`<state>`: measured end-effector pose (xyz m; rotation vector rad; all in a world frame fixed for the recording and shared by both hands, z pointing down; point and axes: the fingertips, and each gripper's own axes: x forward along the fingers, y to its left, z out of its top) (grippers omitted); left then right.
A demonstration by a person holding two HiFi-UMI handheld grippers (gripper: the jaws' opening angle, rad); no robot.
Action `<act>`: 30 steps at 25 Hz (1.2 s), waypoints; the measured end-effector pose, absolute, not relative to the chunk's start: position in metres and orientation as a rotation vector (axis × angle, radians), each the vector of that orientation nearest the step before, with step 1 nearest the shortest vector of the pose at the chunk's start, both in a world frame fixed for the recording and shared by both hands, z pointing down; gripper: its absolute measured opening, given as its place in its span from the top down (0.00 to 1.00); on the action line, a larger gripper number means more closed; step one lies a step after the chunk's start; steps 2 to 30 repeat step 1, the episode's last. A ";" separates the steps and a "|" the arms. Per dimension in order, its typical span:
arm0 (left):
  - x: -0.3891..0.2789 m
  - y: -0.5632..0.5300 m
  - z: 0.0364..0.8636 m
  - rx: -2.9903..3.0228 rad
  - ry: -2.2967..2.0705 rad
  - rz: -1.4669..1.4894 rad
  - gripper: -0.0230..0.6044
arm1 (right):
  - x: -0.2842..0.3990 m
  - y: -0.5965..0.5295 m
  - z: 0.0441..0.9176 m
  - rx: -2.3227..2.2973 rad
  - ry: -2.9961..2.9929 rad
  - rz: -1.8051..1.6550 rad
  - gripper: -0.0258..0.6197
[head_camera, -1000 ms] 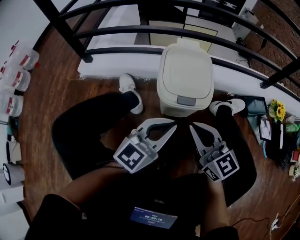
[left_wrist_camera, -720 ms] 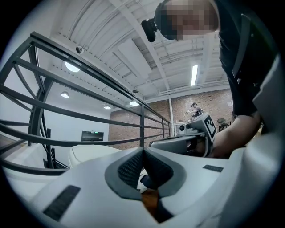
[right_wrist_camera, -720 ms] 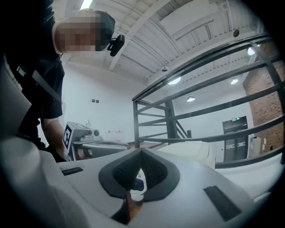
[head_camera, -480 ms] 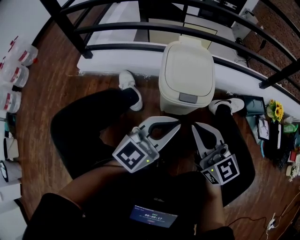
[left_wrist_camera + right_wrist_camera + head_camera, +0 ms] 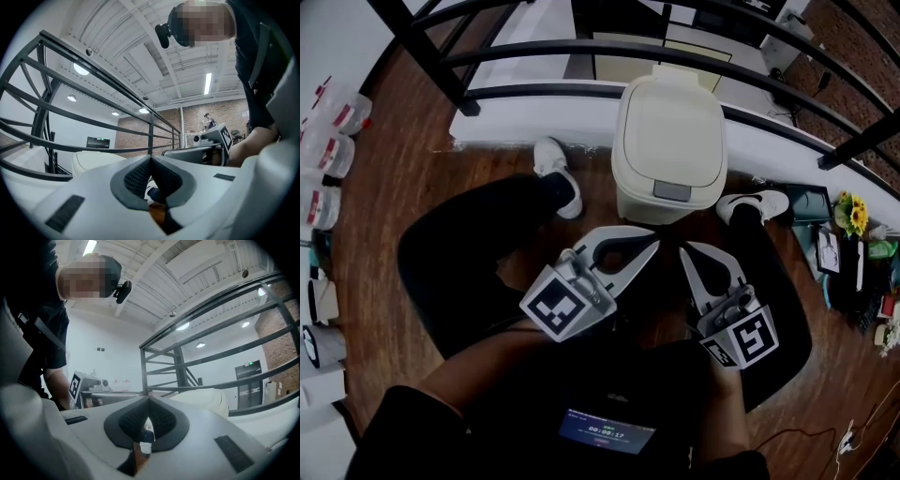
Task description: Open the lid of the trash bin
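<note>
While the trash bin (image 5: 667, 155) stands on the floor (image 5: 412, 197) between the person's shoes, its lid (image 5: 670, 131) lies flat and shut, hiding any contents; that fits a lid yet to be raised or one dropped back. The left gripper (image 5: 650, 246) and right gripper (image 5: 683, 250) hover short of it, jaws pressed together on nothing. Raising the lid would likely mean reaching the grey latch (image 5: 672, 191).

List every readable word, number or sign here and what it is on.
"00:00:17", seemingly: small screen at the bottom edge.
Labels on the bottles: too small to read.
Green sign on the wall: blurred.
Marker cubes: patterns only, no words.
</note>
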<state>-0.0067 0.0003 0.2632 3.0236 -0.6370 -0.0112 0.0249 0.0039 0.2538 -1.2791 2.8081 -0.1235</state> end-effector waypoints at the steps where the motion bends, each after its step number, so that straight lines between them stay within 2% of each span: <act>1: -0.006 -0.001 0.264 3.018 -0.641 -0.011 0.91 | 0.026 0.003 0.254 -1.278 2.807 -0.124 0.92; 30: -0.006 -0.001 0.264 3.018 -0.641 -0.011 0.91 | 0.026 0.003 0.254 -1.278 2.807 -0.124 0.92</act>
